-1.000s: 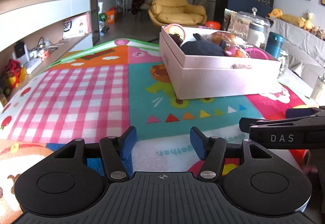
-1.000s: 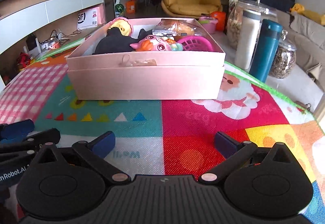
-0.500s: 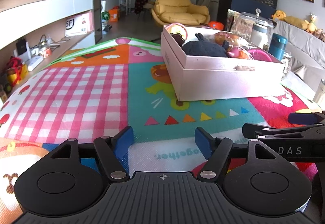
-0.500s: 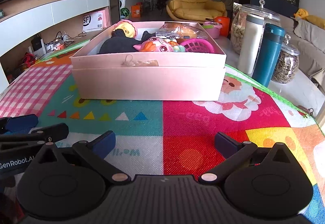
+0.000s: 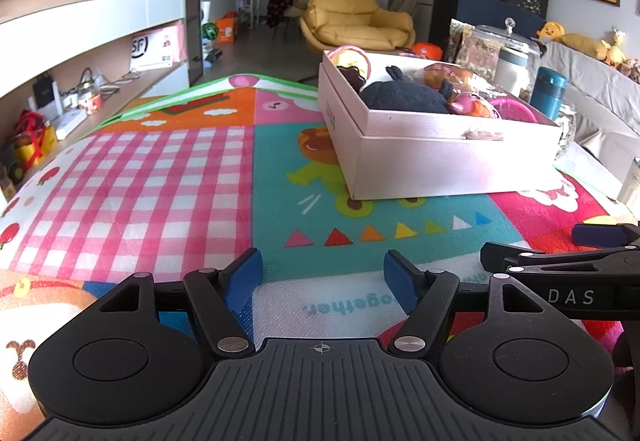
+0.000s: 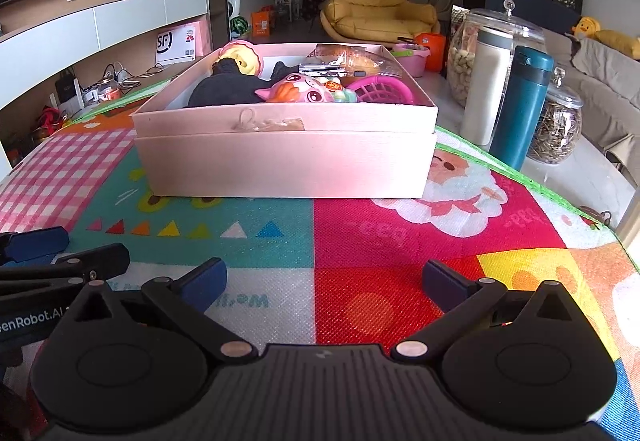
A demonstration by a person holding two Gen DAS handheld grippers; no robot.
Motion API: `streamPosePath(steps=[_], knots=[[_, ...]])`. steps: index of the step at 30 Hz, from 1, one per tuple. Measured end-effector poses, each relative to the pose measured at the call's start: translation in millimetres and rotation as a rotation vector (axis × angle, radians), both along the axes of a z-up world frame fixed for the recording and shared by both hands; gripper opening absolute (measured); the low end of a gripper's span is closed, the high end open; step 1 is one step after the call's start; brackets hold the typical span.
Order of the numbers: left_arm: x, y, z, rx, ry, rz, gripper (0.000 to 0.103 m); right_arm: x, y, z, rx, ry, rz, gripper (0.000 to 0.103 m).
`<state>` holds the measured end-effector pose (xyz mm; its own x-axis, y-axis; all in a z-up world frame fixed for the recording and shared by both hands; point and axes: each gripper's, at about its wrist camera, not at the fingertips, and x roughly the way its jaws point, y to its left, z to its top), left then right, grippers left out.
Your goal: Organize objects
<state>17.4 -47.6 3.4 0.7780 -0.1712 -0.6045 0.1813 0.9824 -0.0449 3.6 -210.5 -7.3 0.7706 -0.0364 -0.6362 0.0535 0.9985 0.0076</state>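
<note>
A pale pink box (image 6: 286,151) (image 5: 448,165) stands on the colourful play mat (image 5: 168,177) (image 6: 400,241). Inside it lie a dark plush toy (image 6: 224,91) (image 5: 404,97), a pink cat-faced toy (image 6: 304,91), a pink basket (image 6: 384,89) and a wrapped snack (image 6: 348,63). My left gripper (image 5: 322,281) is open over the mat, nothing between its blue pads, well short of the box. My right gripper (image 6: 324,283) is open too, wider, empty, in front of the box. Each gripper shows at the other view's edge.
Right of the box stand a white bottle (image 6: 486,85), a teal flask (image 6: 522,105) and glass jars (image 6: 556,129) on the bare table beyond the mat's green edge. A yellow armchair (image 6: 376,7) sits far back. Shelving with cables runs along the left wall (image 5: 80,89).
The left gripper's pads have spread a little wider apart than a second ago. Both views have shifted slightly; the box and its contents stay put.
</note>
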Motion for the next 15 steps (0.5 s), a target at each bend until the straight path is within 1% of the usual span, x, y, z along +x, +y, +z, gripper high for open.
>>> streamPosePath(steps=[15], knots=[[-0.2,-0.4,0.1,0.001,0.0,-0.001,0.074,0.9,0.9,-0.1,0.002,0.001,0.0,0.103]])
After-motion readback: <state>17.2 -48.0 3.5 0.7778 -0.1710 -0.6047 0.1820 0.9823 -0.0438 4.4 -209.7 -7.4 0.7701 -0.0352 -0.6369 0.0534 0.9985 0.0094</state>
